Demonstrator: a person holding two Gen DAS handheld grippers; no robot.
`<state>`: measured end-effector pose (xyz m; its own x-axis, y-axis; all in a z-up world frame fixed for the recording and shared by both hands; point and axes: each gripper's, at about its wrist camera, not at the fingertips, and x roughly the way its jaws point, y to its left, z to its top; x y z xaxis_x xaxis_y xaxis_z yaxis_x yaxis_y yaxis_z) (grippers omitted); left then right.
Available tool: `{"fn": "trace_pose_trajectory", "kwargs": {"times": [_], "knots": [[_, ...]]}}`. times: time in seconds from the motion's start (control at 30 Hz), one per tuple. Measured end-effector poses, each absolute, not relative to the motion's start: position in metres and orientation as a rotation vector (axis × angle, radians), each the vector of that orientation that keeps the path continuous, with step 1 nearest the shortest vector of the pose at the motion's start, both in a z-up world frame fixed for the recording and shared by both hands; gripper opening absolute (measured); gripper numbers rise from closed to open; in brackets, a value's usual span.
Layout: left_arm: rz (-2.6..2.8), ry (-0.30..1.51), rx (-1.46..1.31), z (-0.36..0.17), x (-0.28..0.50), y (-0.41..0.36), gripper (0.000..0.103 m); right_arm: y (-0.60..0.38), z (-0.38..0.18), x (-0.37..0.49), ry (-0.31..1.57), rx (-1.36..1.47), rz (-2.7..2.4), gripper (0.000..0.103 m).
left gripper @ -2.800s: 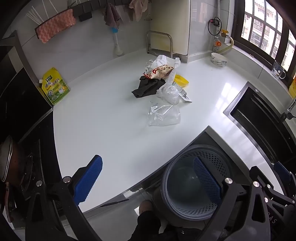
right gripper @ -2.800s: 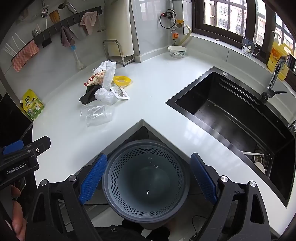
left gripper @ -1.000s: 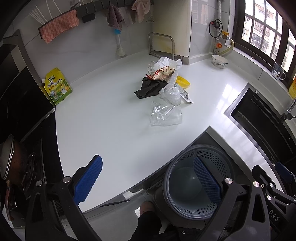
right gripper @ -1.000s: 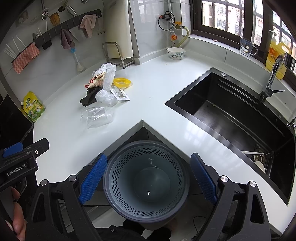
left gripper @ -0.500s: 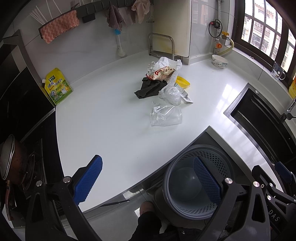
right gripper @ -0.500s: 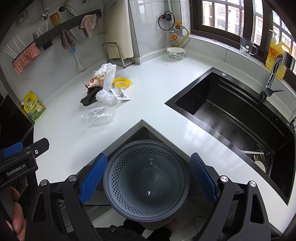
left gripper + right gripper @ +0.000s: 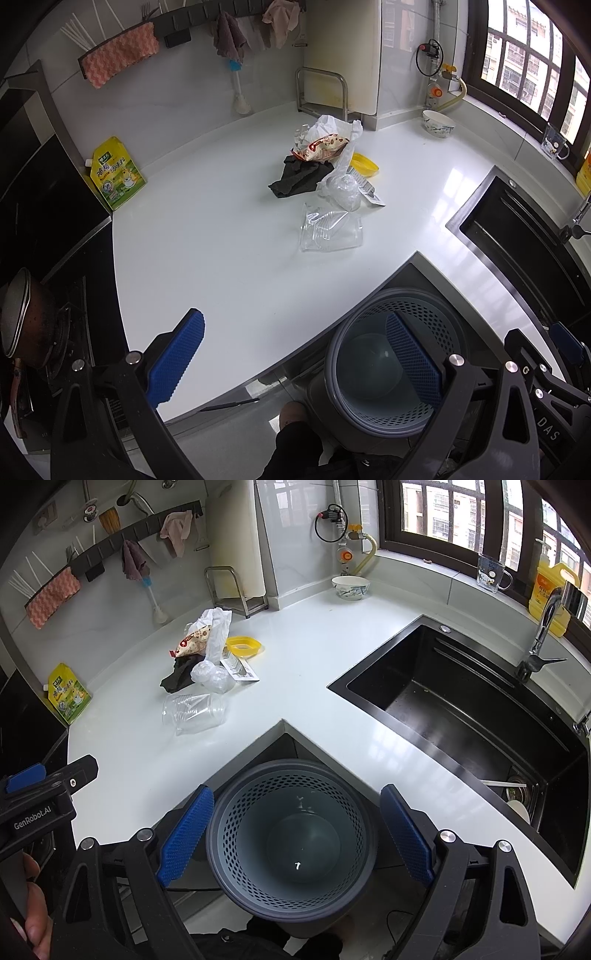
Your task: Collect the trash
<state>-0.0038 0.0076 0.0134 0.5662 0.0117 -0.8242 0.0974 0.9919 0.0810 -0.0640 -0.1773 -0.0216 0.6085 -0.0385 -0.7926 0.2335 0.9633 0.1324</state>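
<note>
Lots of bare white table (image 7: 221, 236) between the notched front edge and the trash pile (image 7: 325, 173). Round gray holey bin (image 7: 291, 834) below; crinkly clear plastic cup (image 7: 194, 712). Left gripper (image 7: 295, 358) and right gripper (image 7: 293, 830) fingers wide apart, holding nothing.

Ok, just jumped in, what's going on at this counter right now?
A person holds both grippers open and empty above the perforated grey bin, which looks empty. The left gripper and right gripper touch nothing. The trash pile, clear plastic container, snack wrapper and black cloth, sits untouched on the white counter.

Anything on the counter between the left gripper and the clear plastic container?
No. In the left wrist view, only bare white counter lies between the left gripper and the clear plastic container.
</note>
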Motion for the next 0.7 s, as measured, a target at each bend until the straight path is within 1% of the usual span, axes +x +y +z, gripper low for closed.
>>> {"fn": "trace_pose_trajectory", "kwargs": {"times": [0.37,0.7], "knots": [[-0.009,0.963,0.09,0.013,-0.017,0.006,0.097,-0.183,-0.024,-0.07,0.893,0.226,-0.095,0.087],[0.125,0.972,0.068,0.002,-0.039,0.028,0.097,-0.187,-0.047,-0.064,0.913,0.231,0.029,0.087]]}}
